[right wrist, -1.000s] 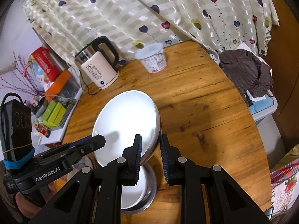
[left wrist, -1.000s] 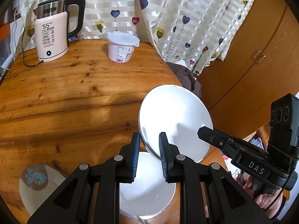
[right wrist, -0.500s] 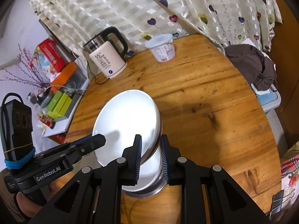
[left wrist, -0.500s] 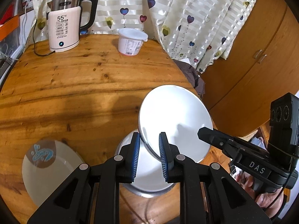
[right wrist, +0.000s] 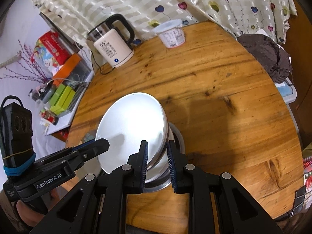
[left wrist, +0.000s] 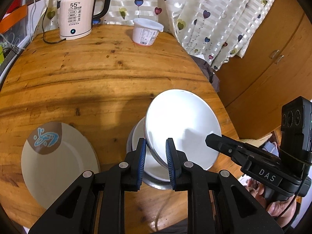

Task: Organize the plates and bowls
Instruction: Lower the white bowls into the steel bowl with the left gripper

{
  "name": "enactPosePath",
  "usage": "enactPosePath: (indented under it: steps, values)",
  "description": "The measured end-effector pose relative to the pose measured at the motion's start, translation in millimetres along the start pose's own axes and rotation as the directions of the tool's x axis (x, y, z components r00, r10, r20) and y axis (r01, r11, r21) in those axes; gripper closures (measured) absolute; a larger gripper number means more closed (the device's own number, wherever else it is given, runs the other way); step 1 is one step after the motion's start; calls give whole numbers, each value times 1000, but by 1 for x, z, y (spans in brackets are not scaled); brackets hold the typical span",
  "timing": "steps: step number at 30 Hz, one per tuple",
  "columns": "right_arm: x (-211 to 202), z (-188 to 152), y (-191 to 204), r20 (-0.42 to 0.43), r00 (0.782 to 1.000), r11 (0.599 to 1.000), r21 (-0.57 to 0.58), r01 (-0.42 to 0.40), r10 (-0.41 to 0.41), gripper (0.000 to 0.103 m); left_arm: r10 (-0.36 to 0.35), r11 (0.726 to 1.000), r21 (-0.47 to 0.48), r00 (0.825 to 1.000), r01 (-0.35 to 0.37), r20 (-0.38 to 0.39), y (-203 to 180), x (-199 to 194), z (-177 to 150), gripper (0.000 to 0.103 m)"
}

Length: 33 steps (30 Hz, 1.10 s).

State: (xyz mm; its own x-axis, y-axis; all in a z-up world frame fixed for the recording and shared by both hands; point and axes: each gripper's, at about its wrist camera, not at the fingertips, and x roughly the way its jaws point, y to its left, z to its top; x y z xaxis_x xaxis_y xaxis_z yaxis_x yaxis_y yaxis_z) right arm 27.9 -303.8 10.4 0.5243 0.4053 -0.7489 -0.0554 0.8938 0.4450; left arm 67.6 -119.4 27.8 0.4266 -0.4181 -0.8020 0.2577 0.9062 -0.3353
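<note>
Both grippers are clamped on one white, shallow round bowl with a metal rim [left wrist: 183,128], tilted steeply above a second metal-rimmed white bowl [left wrist: 156,173] that rests on the round wooden bench [left wrist: 97,78]. The left gripper [left wrist: 156,163] pinches its rim at 7 o'clock and the right gripper [right wrist: 157,163] takes the opposite edge, fingers [right wrist: 144,163] closed on the rim. It looks stiff, smooth and slippery, so opposite rim holds seem the safest purchase; a slip would likely clatter it onto the lower bowl. At 9 o'clock lies a cream plate with a blue-and-brown motif [left wrist: 58,167], well apart. A white electric kettle [left wrist: 76,19] and a white plastic tub [left wrist: 146,31] stand far off at 12 o'clock, obstructing nothing.
</note>
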Motion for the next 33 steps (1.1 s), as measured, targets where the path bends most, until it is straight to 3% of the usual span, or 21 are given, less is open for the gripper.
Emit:
enactPosePath:
  steps: [16, 33]
  values:
    - [14, -2, 3, -54, 999, 1000, -11, 4, -5, 83, 35, 999, -34, 998, -37, -51, 9, 11, -12, 83]
    - [19, -1, 6, -58, 997, 997, -56, 45, -48, 80, 39, 999, -17, 998, -40, -43, 7, 12, -13, 82]
